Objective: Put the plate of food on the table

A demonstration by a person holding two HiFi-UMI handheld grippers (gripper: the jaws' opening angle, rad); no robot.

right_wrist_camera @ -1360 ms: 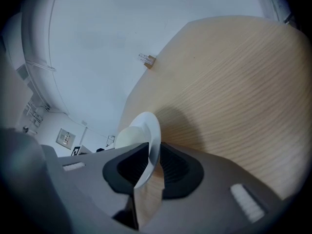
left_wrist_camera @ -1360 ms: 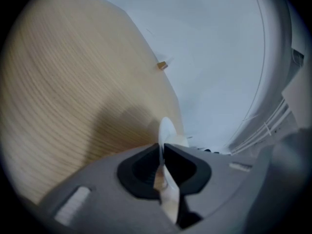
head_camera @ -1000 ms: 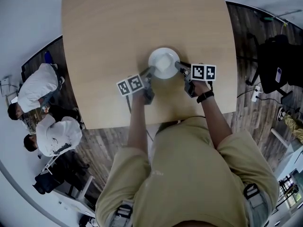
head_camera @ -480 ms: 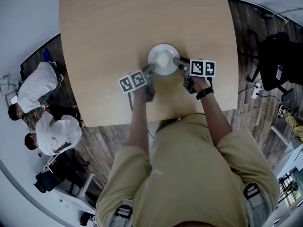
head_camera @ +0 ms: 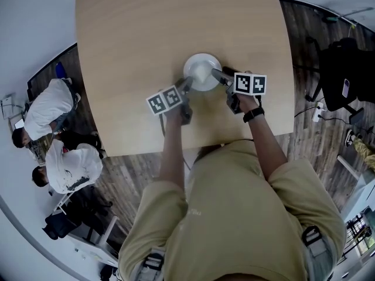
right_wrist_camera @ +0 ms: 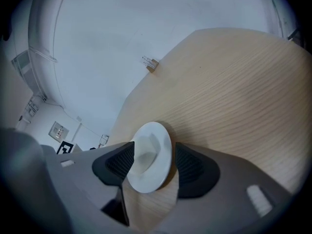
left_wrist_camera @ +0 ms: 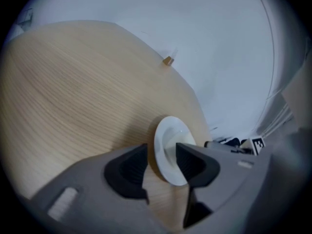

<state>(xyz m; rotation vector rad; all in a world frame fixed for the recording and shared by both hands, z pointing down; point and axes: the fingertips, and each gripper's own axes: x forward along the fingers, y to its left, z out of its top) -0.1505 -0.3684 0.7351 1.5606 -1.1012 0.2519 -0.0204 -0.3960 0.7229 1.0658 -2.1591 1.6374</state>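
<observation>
A white plate (head_camera: 202, 71) with a pale white lump in its hollow rests flat on the light wooden table (head_camera: 146, 34), near the middle. My left gripper (head_camera: 186, 86) is at the plate's near-left rim and my right gripper (head_camera: 218, 75) at its right rim. In the left gripper view the plate (left_wrist_camera: 170, 155) has its rim between the jaws of the left gripper (left_wrist_camera: 161, 167), which are opening, with a gap at the pads. In the right gripper view the plate (right_wrist_camera: 148, 162) likewise lies between the opening jaws of the right gripper (right_wrist_camera: 155, 168), with neither pad pressing on it.
The table's near edge (head_camera: 193, 148) runs just in front of the person's body. Two people in white (head_camera: 44, 107) (head_camera: 73, 165) sit on the floor to the left. A black chair with a bag (head_camera: 345, 81) stands at the right. A small brown block (left_wrist_camera: 168, 60) shows beyond the table's far edge.
Both grippers' jaws have spread apart off the plate's rim. The plate stays on the table at about the same spot.
</observation>
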